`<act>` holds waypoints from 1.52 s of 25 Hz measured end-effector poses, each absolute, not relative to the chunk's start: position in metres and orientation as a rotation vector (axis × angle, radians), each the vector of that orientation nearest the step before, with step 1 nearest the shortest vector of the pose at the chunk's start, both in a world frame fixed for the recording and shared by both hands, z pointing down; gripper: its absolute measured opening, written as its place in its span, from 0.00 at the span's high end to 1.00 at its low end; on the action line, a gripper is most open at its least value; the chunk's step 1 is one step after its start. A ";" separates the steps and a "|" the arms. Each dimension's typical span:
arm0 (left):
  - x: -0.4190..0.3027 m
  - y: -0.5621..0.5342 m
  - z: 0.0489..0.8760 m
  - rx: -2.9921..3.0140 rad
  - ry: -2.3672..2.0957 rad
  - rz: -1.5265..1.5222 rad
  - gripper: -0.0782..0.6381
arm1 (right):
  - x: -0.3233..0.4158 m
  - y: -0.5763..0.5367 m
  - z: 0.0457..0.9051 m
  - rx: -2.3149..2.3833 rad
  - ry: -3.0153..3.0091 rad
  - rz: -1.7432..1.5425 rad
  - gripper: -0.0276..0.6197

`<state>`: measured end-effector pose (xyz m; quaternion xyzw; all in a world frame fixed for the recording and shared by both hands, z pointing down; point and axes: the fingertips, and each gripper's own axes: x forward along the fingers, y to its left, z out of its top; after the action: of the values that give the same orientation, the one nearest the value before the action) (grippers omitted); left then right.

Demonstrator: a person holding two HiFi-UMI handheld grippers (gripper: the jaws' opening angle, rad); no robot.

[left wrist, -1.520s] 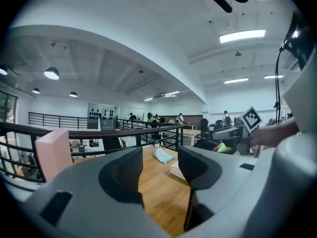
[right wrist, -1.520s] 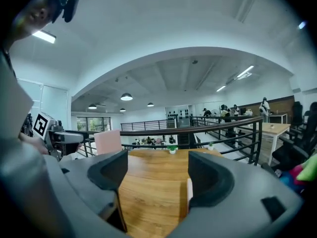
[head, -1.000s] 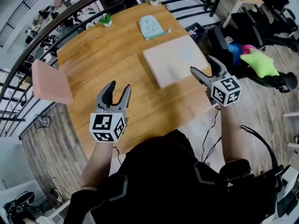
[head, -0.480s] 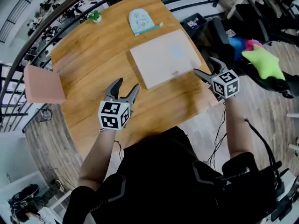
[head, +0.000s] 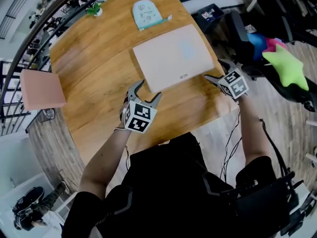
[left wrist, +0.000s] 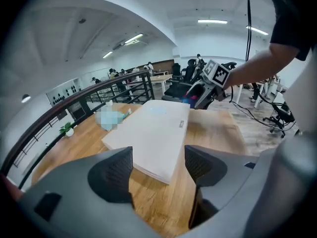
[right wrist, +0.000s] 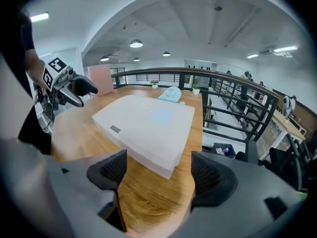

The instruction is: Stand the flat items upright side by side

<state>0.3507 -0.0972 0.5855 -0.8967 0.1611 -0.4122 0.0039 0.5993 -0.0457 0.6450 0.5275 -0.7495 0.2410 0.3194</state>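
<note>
A large pale flat box lies flat in the middle of the wooden table. My left gripper hovers just short of its near left corner; its jaws have just been opening and nothing is between them. The left gripper view shows that corner of the box beyond the open left gripper. My right gripper is open and empty beside the box's near right corner. A pink flat item lies at the table's left edge. A light-blue flat item lies flat at the far side.
A small potted plant stands at the table's far rim, with a black railing behind it. Office chairs and a green star-shaped cushion stand off the table's right edge. The near table edge runs just under both grippers.
Both grippers have come down and forward toward the pale box's near corners. The left jaws stand wider apart than before. The box and the other flat items have not moved.
</note>
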 end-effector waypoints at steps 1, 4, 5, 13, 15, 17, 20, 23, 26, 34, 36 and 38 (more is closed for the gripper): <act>0.352 -0.098 0.591 -2.815 0.516 -1.302 0.43 | 0.599 -0.046 0.650 1.362 -1.954 0.630 0.35; 0.349 -0.107 0.614 -2.801 0.574 -1.381 0.43 | 0.600 -0.049 0.668 1.259 -1.914 0.605 0.35; 0.346 -0.109 0.623 -2.796 0.591 -1.422 0.42 | 0.600 -0.050 0.673 1.220 -1.906 0.596 0.35; 0.349 -0.107 0.663 -2.879 0.615 -1.584 0.41 | 0.599 -0.060 0.696 1.098 -1.855 0.571 0.35; 0.354 -0.110 0.663 -2.940 0.647 -1.559 0.41 | 0.599 -0.061 0.703 1.085 -1.830 0.601 0.35; 0.353 -0.112 0.663 -2.935 0.661 -1.564 0.41 | 0.596 -0.062 0.706 1.073 -1.822 0.614 0.35; 0.353 -0.112 0.665 -2.878 0.642 -1.587 0.41 | 0.596 -0.065 0.709 1.078 -1.815 0.624 0.35; 0.353 -0.112 0.665 -2.866 0.666 -1.603 0.40 | 0.596 -0.066 0.712 1.079 -1.810 0.634 0.35; 0.350 -0.111 0.667 -2.904 0.712 -1.627 0.40 | 0.595 -0.065 0.713 1.075 -1.814 0.649 0.35; 0.347 -0.110 0.688 -2.889 0.650 -1.764 0.39 | 0.597 -0.064 0.717 1.073 -1.820 0.652 0.35; 0.349 -0.110 0.689 -2.901 0.623 -1.741 0.39 | 0.597 -0.065 0.715 1.077 -1.827 0.640 0.36; 0.348 -0.112 0.689 -2.884 0.630 -1.723 0.40 | 0.595 -0.066 0.711 1.082 -1.830 0.626 0.37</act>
<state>0.3475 -0.1118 0.6891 -0.8357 0.1825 -0.4993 -0.1379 0.5951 -0.0661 0.7108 0.4369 -0.7390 0.2528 0.4462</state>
